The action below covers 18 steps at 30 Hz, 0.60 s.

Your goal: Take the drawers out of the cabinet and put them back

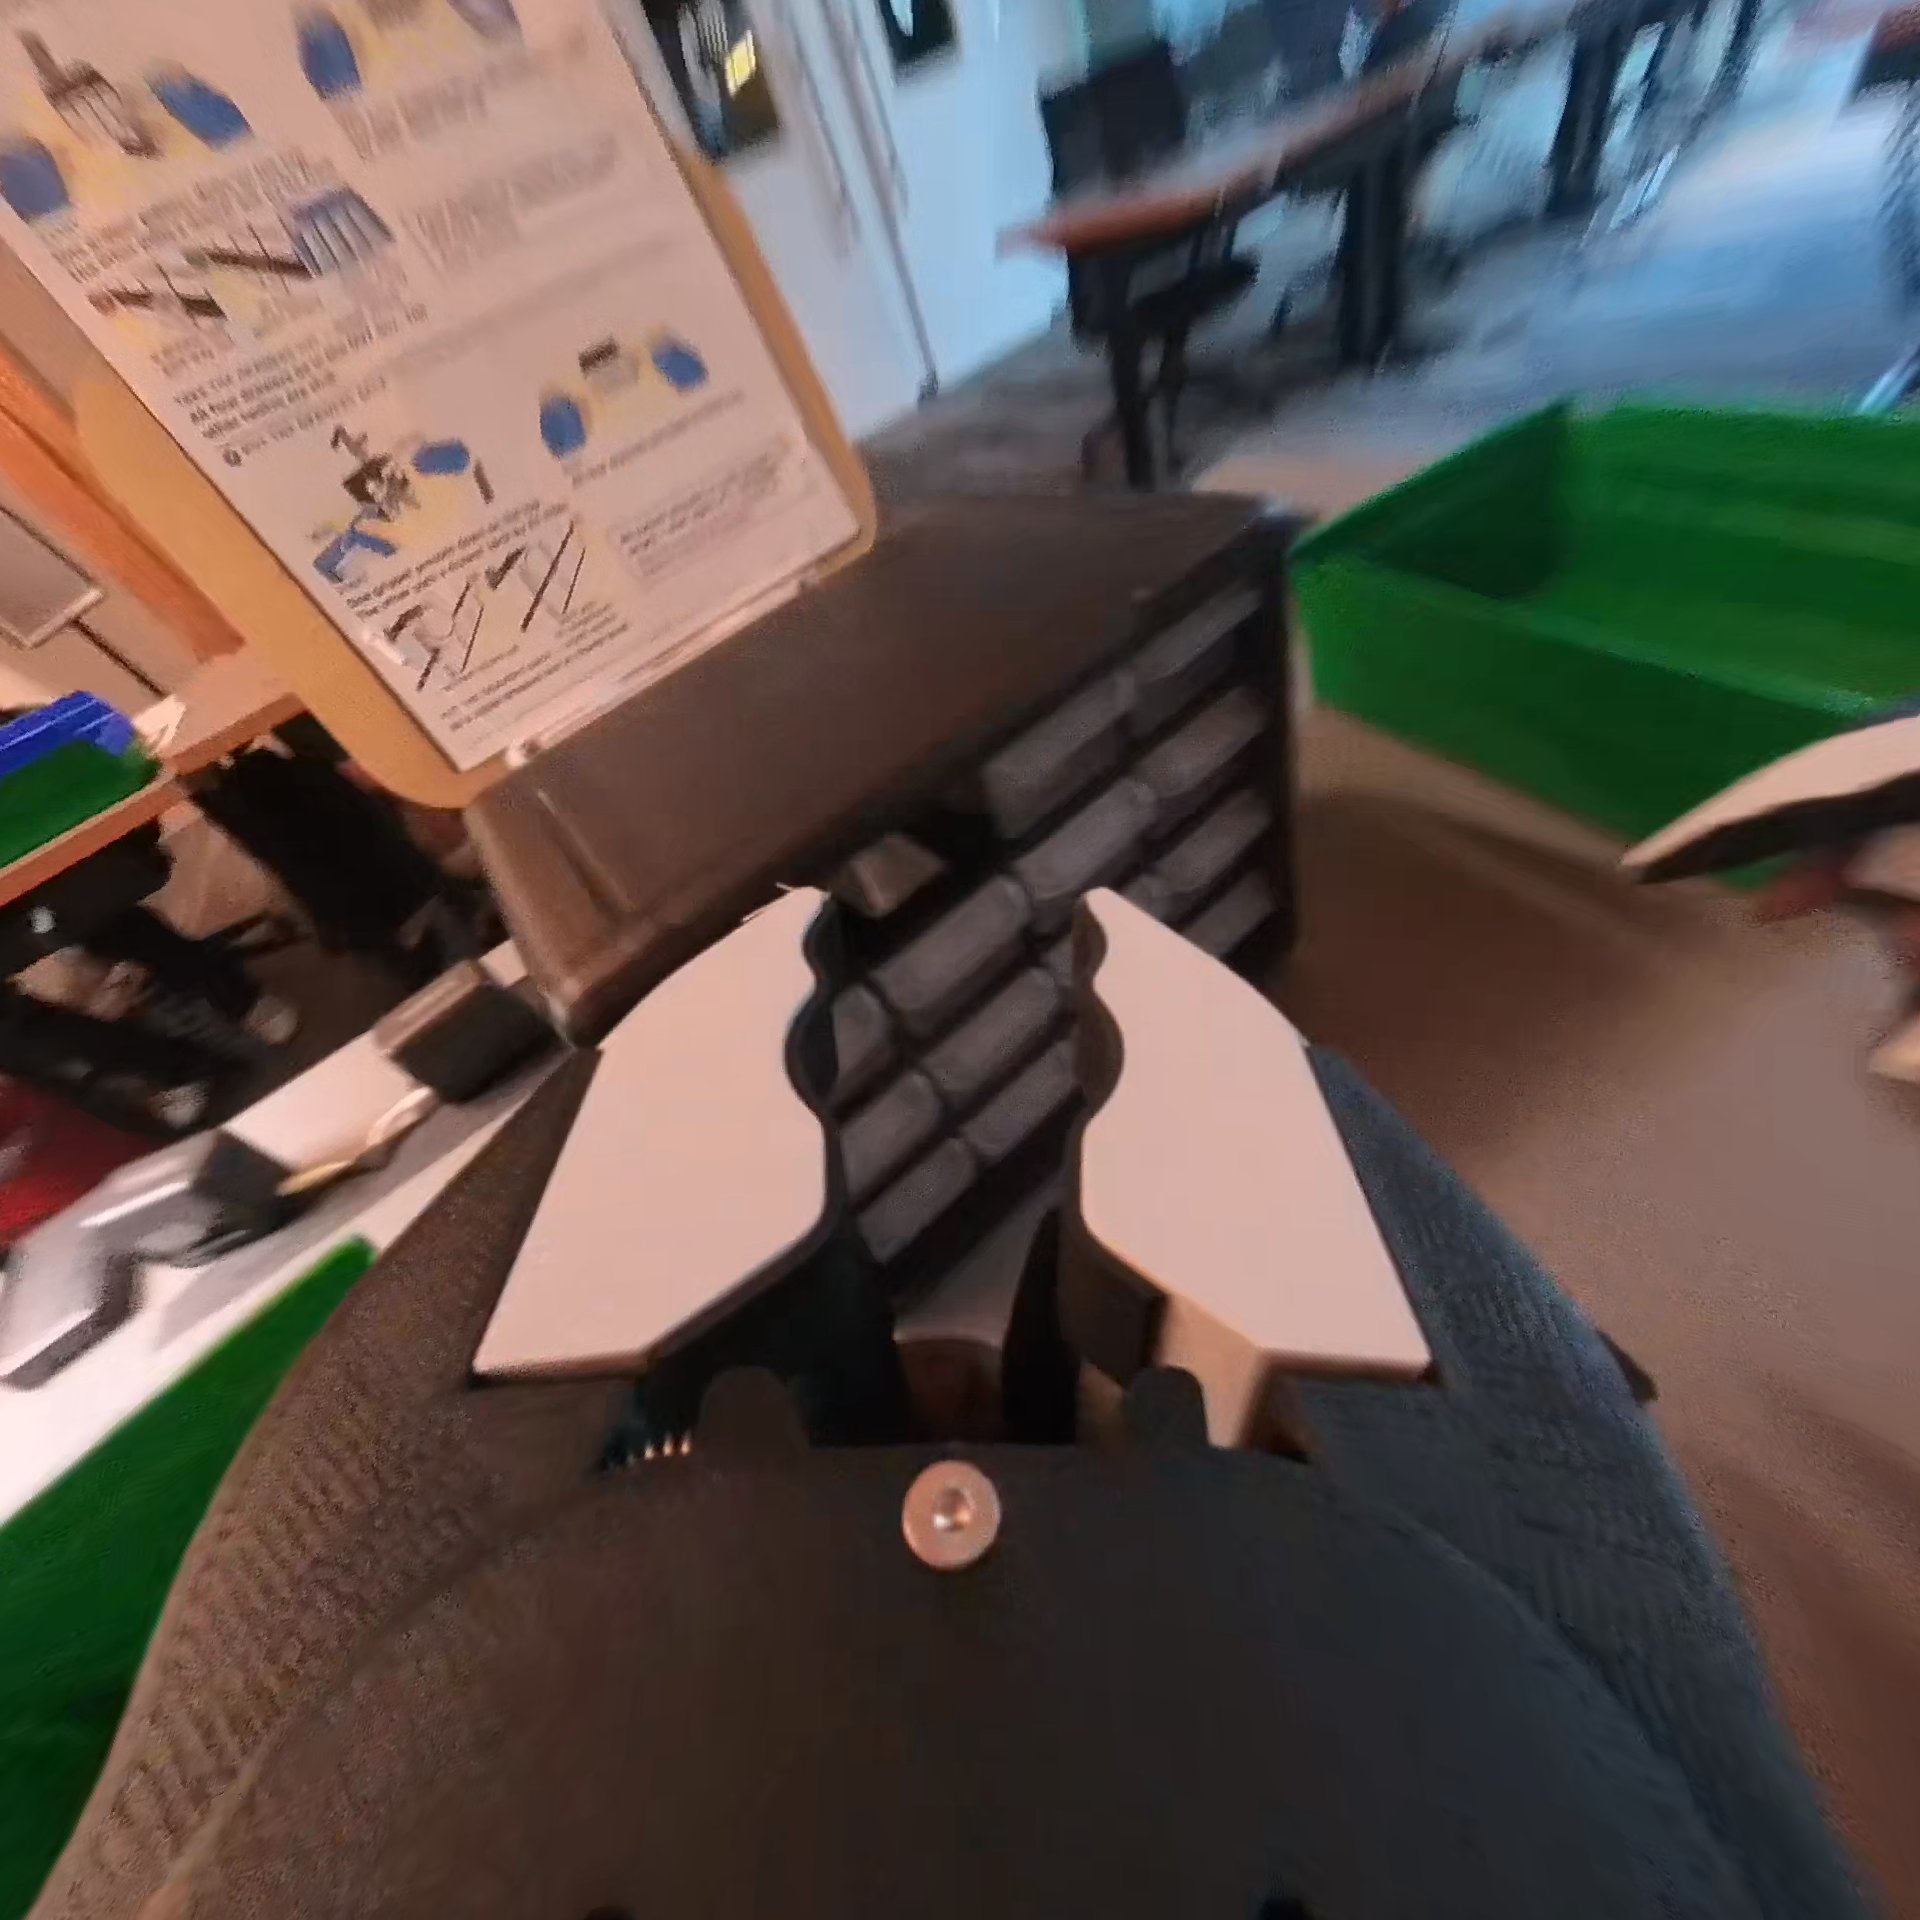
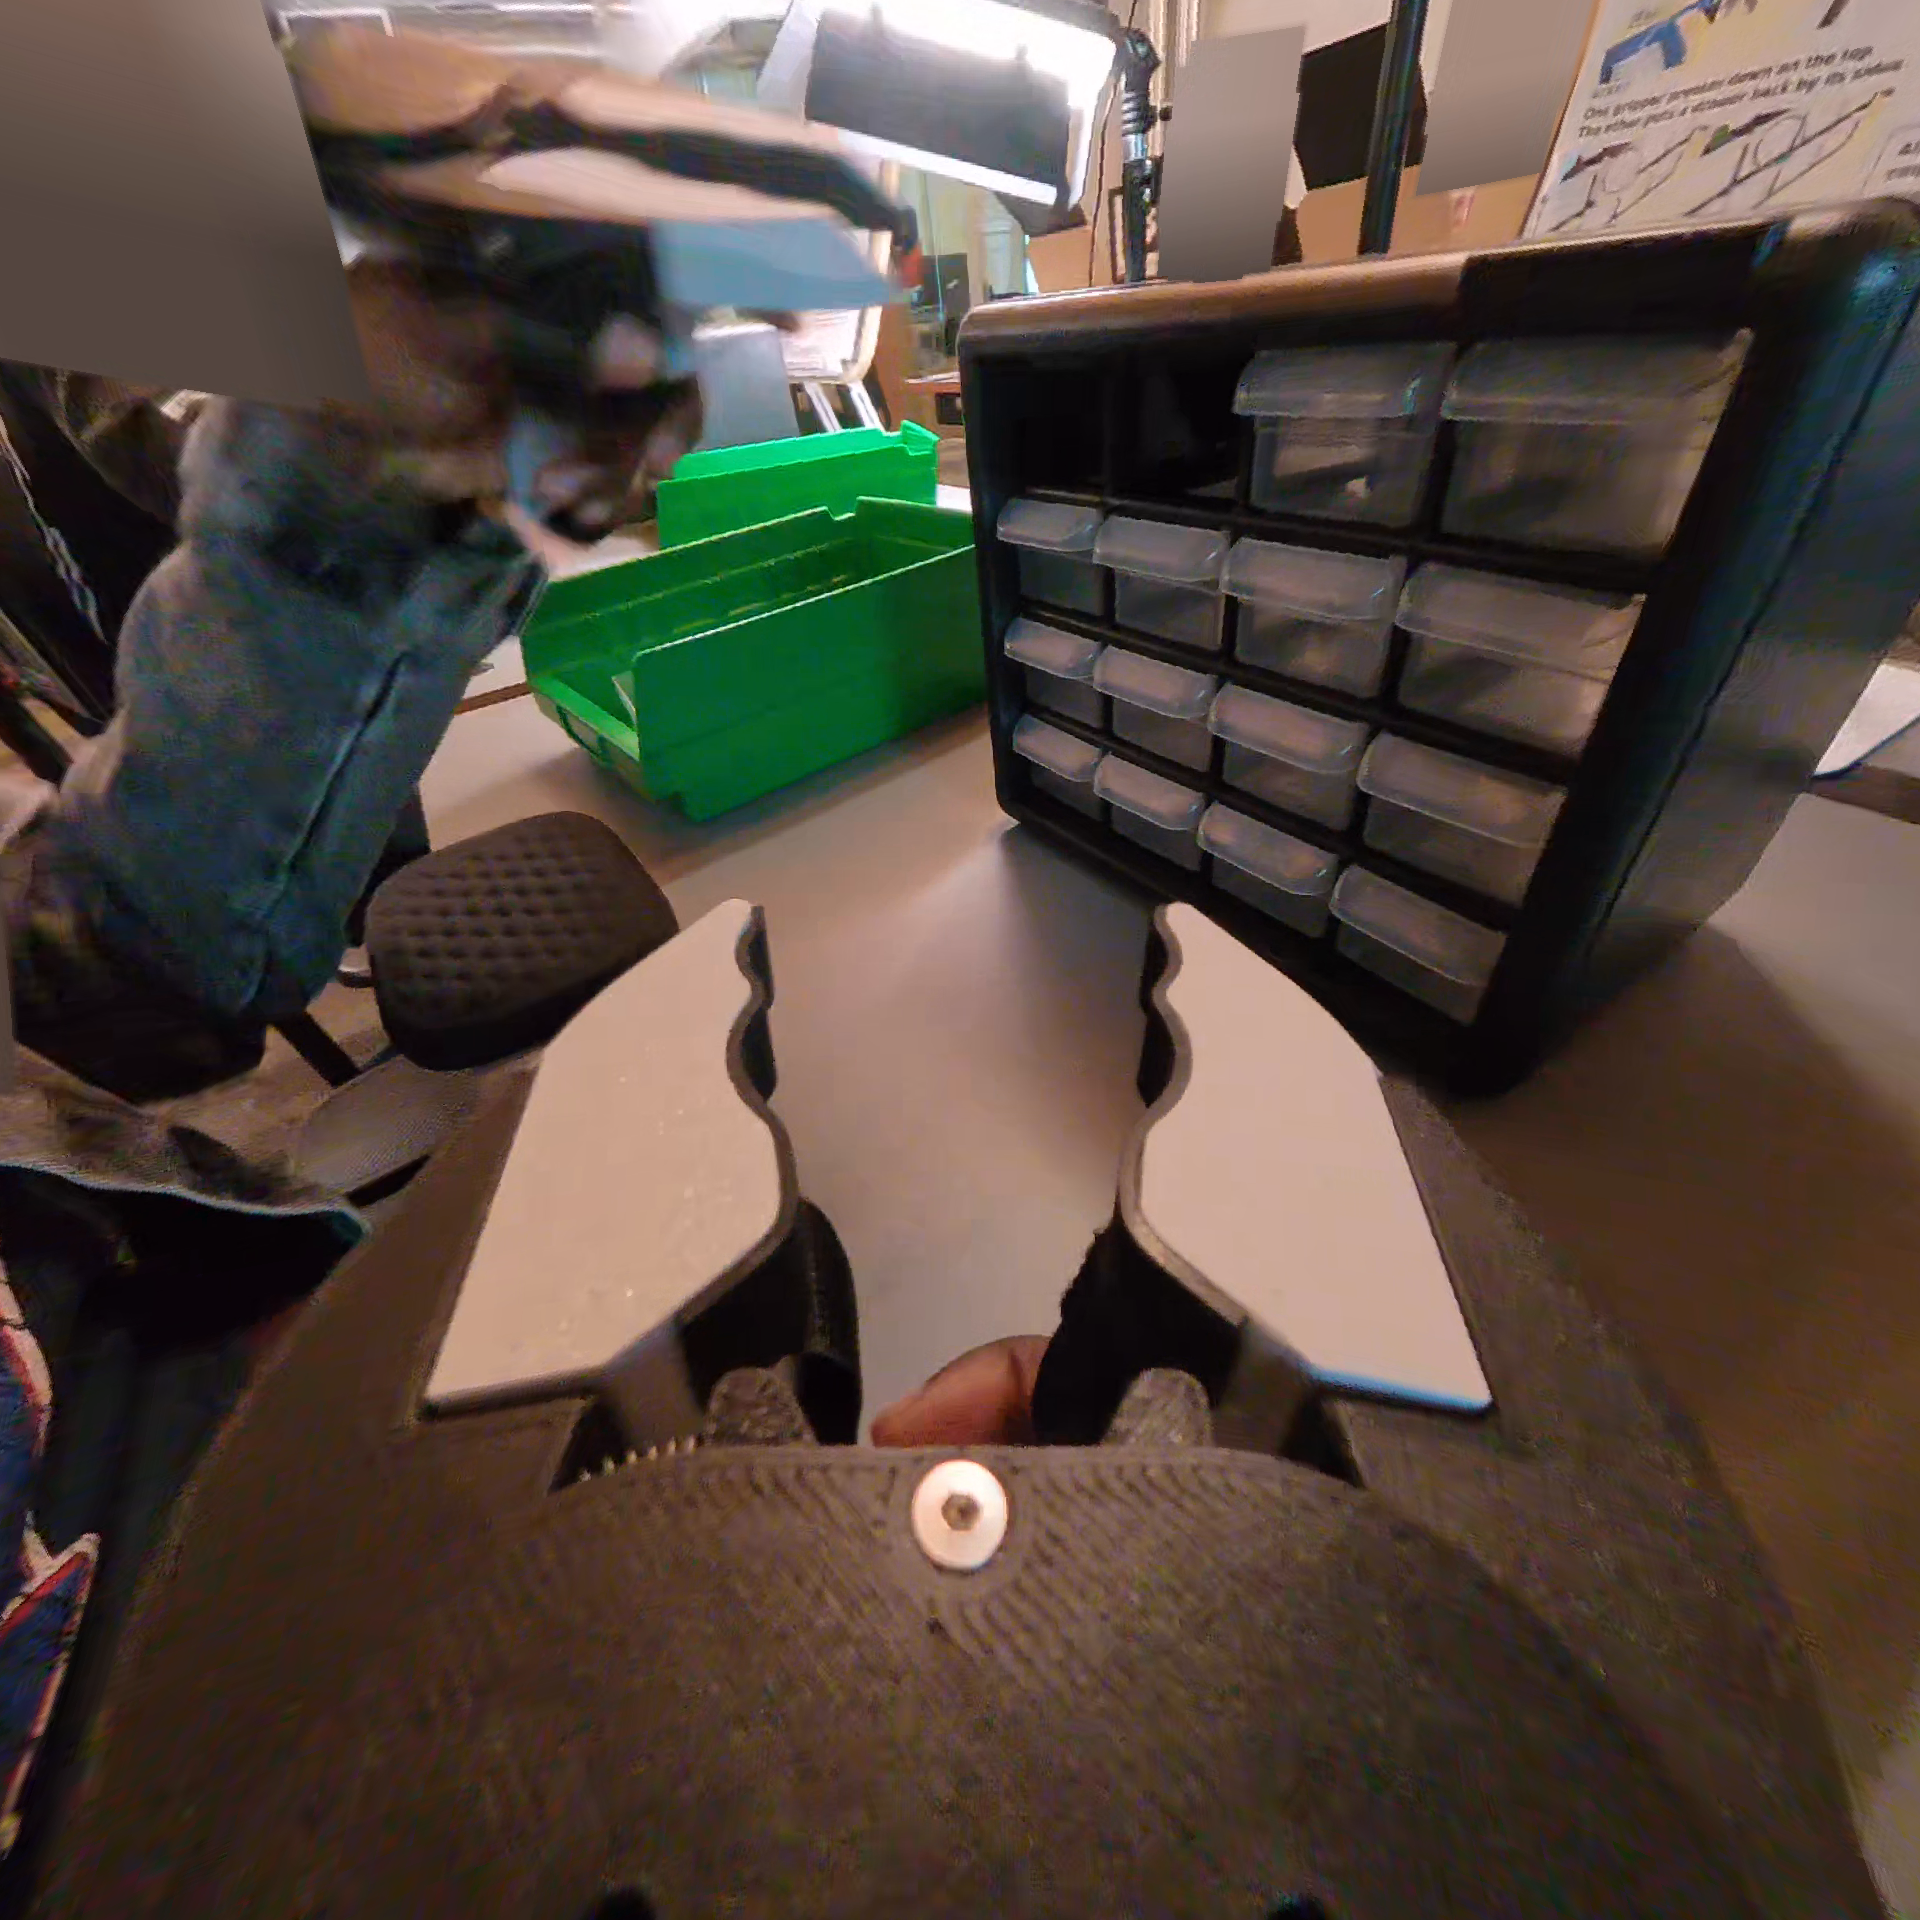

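Note:
A black cabinet with several clear small drawers stands on the table, tilted toward me. Two slots at its top left are empty and dark. My right gripper is open and empty, low over the table in front of the cabinet's left corner, apart from it. My left gripper is open and empty, above the cabinet, looking down over its front; drawers show between its fingers. It also shows blurred in the right wrist view, up left of the cabinet.
A green bin sits on the table left of the cabinet; it also shows in the left wrist view. An instruction sheet stands behind the cabinet. A black chair and a person's sleeve are at the left. A lamp panel hangs above.

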{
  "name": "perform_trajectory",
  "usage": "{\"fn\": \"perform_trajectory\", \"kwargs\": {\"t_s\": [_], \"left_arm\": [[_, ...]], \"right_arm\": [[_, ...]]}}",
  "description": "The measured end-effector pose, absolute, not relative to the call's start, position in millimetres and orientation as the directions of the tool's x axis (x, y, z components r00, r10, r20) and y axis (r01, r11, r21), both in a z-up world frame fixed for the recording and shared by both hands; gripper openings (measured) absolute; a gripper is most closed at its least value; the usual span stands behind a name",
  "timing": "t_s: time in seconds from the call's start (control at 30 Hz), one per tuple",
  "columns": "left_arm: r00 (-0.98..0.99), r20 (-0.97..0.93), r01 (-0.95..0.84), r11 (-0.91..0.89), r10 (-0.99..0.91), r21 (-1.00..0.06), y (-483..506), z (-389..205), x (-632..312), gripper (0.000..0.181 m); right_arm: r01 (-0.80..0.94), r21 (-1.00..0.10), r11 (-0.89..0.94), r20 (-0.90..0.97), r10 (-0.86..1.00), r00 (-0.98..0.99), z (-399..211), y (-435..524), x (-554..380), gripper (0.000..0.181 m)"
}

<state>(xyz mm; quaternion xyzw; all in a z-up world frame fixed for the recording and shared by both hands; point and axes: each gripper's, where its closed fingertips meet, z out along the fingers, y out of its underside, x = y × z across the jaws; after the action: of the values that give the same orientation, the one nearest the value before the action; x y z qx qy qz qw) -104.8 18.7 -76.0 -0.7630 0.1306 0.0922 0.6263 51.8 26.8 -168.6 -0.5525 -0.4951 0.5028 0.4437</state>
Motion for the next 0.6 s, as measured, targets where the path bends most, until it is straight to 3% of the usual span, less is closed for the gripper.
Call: {"fn": "perform_trajectory", "kwargs": {"t_s": [0.1, 0.23, 0.5, 0.6], "left_arm": [[0.971, -0.239, -0.239, -0.020, 0.022, -0.971, -20.6, -85.5, -102.2, 0.058], [0.917, -0.275, -0.281, -0.021, 0.290, -0.960, -66.4, -110.7, -173.1, 0.075], [0.750, -0.377, -0.179, -0.383, 0.543, -0.906, -158.7, -148.8, -303.4, 0.076], [0.850, -0.387, -0.132, -0.568, 0.357, -0.812, -179.1, -187.1, -303.7, 0.068]], "right_arm": [[0.098, -0.987, -0.131, -0.135, 0.990, -0.039, -168.1, 18.8, 51.1, 0.075], [0.035, -0.996, -0.085, -0.087, 0.994, -0.066, -155.3, 10.0, 50.6, 0.079], [-0.014, -1.000, -0.015, -0.015, 1.000, 0.001, -148.2, 20.0, 51.6, 0.092], [-0.017, -0.999, -0.032, -0.032, 0.999, 0.008, -149.7, 20.6, 51.0, 0.093]]}}
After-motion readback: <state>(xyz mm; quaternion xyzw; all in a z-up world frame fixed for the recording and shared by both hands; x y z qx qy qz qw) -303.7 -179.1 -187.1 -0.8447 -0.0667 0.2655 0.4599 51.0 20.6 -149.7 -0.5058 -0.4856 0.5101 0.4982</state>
